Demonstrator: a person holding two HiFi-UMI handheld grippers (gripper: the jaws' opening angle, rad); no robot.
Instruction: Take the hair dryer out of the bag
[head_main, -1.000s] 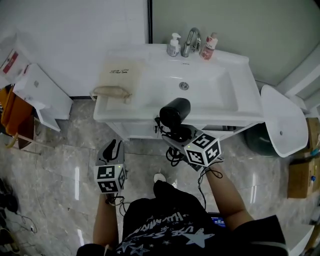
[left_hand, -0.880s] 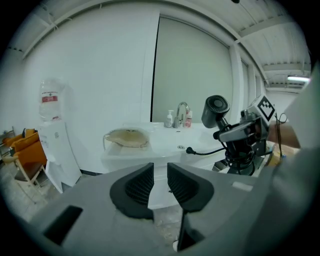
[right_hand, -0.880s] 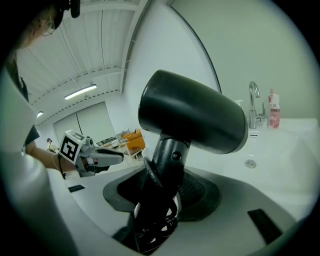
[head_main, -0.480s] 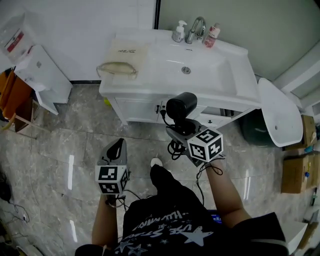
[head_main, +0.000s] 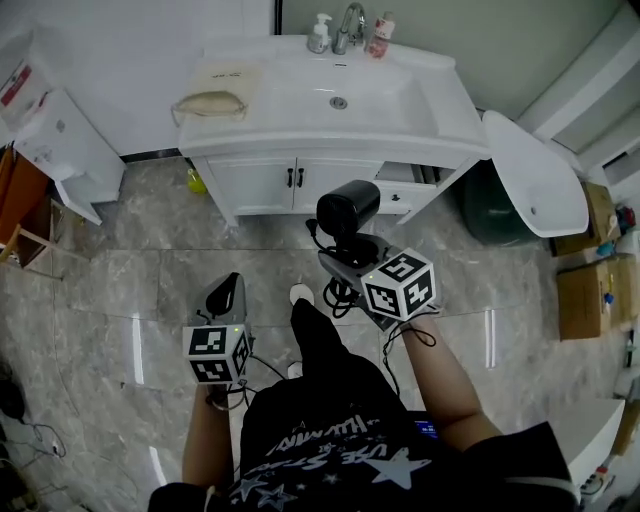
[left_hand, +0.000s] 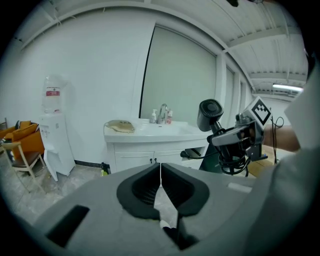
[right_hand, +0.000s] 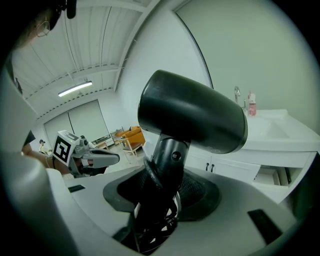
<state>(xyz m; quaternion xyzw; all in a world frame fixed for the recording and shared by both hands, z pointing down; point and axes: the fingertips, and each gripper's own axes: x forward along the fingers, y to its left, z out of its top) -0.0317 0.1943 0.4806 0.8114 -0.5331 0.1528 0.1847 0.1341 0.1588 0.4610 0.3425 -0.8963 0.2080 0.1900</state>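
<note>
Since the earlier frames the vanity (head_main: 300, 150) has slid toward the top of the head view as we back away from it, both tongs coming with us. Our left gripper (head_main: 225, 297) has just been closing, and its jaws now meet with nothing between them. Our right gripper (head_main: 345, 258) pinches the handle of the hair dryer (head_main: 348, 210), which sits mid-frame, well apart from the bag (head_main: 212, 98) lying slack on the counter at upper left. We judge the removal done; only setting the dryer down may remain. Its handle runs up-frame from the jaws, the barrel lies crosswise on top, and its grilled end faces left.
</note>
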